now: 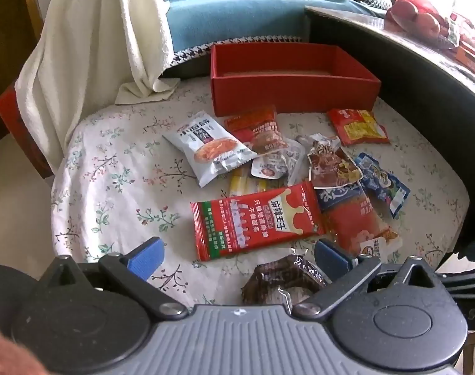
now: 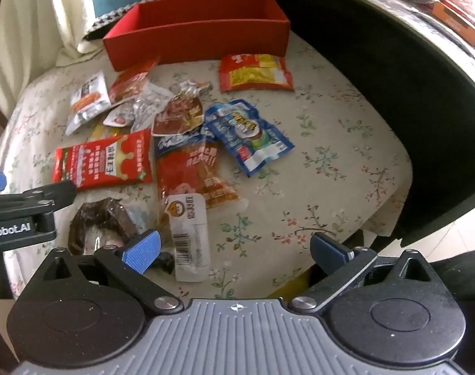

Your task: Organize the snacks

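Several snack packets lie scattered on a floral-cloth seat [image 1: 112, 172]. An empty red box [image 1: 293, 93] [image 2: 203, 40] stands at the far edge. A long red packet [image 1: 256, 222] [image 2: 103, 162] lies just ahead of my left gripper [image 1: 240, 257], which is open with nothing between its fingers. A brown wrapped snack [image 1: 281, 281] [image 2: 96, 222] sits close under it. My right gripper [image 2: 235, 250] is open too, above the cloth beside a clear orange packet [image 2: 190, 187]. A blue packet [image 2: 246, 134], a red-yellow packet [image 2: 256, 73] and a white packet [image 1: 209, 147] lie further off.
A dark curved table edge [image 1: 425, 93] [image 2: 378, 78] rises along the right side, with fruit and boxes on top. A white towel [image 1: 96, 47] hangs over the chair back at left. A blue cushion [image 1: 237, 18] lies behind the box. The left gripper's body [image 2: 21, 215] shows at left.
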Demonstrator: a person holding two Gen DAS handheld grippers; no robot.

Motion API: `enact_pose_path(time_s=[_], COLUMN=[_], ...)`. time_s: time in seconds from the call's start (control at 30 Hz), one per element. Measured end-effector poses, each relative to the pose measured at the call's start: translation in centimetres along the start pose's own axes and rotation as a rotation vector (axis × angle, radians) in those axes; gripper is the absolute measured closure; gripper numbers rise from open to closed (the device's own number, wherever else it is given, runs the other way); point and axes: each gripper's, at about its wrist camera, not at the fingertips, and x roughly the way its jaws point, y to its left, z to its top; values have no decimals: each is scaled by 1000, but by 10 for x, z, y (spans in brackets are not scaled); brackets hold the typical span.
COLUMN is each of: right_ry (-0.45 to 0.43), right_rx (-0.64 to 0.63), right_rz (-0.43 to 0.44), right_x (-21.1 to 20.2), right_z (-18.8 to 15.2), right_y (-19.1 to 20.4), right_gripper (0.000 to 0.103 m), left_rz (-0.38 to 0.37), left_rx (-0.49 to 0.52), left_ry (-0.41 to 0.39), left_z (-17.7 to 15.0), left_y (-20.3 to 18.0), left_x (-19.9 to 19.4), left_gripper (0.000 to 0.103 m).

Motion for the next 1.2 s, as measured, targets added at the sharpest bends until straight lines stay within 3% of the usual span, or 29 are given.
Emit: enact_pose_path(time_s=[0.2, 0.33, 0.47, 0.67, 1.2], right_ry=[20, 18, -5, 8, 39], right_rx=[-58, -167, -251, -182, -193], right_rz=[25, 52, 24, 92, 105], right_x=[7, 7, 13, 21, 31], right_z=[-1, 5, 9, 15, 18], right_y=[10, 16, 27, 22, 25], right_gripper=[1, 1, 1, 1, 1], left_rz=[-4, -7, -12, -18, -11], left_rx=[0, -3, -15, -35, -35], left_ry=[29, 47, 68, 90, 120], left_z=[-1, -1, -2, -2, -1], left_y=[1, 4, 8, 11, 11], left_x=[7, 11, 16, 23, 34], left_gripper=[5, 5, 5, 5, 5])
